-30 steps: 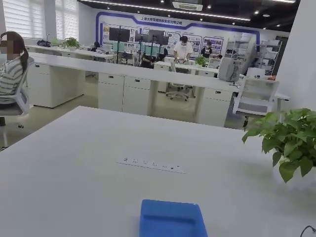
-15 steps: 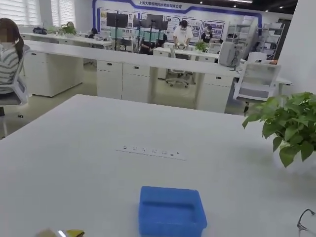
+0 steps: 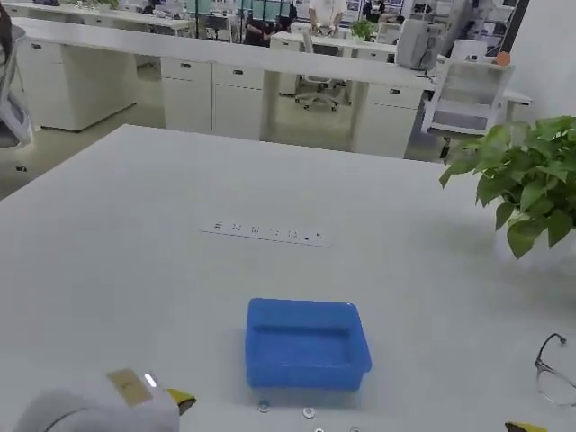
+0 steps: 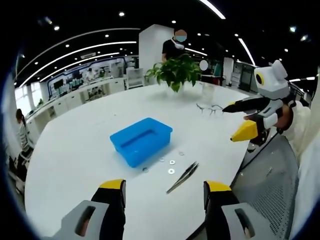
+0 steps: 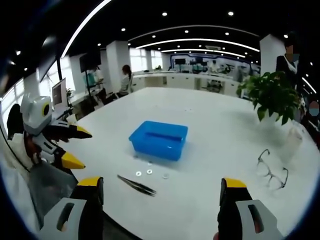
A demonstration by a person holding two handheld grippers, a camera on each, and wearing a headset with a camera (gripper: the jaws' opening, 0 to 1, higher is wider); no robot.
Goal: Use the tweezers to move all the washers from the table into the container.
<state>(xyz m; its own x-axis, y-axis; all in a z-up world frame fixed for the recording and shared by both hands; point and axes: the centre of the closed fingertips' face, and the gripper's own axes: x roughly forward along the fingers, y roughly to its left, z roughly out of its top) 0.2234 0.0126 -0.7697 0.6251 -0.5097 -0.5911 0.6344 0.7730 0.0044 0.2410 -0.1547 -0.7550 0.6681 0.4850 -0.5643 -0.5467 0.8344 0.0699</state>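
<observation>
state: left gripper (image 4: 165, 191) hovering, jaws spread, empty | right gripper (image 5: 160, 189) likewise spread, empty | tweezers (image 4: 182, 177) lying just ahead of left jaws, washers (image 4: 171, 171) just beyond, container (image 4: 141, 140) behind those | risk: a clumsy grab could be knocking tweezers off the near table (image 4: 75, 150) edge or scattering washers | room: bare table lying open on both sides

White table (image 3: 135, 270), top bare and matte. Blue container (image 3: 306, 344) sits near the front edge, open side up. Several washers (image 3: 309, 413) lie loose just beside its near wall. Tweezers (image 4: 183, 177) lie flat nearer the edge, close to the washers. Glasses (image 3: 551, 369) well right. Plant (image 3: 531, 180) far right. Socket strip (image 3: 265, 234) beyond the container.
</observation>
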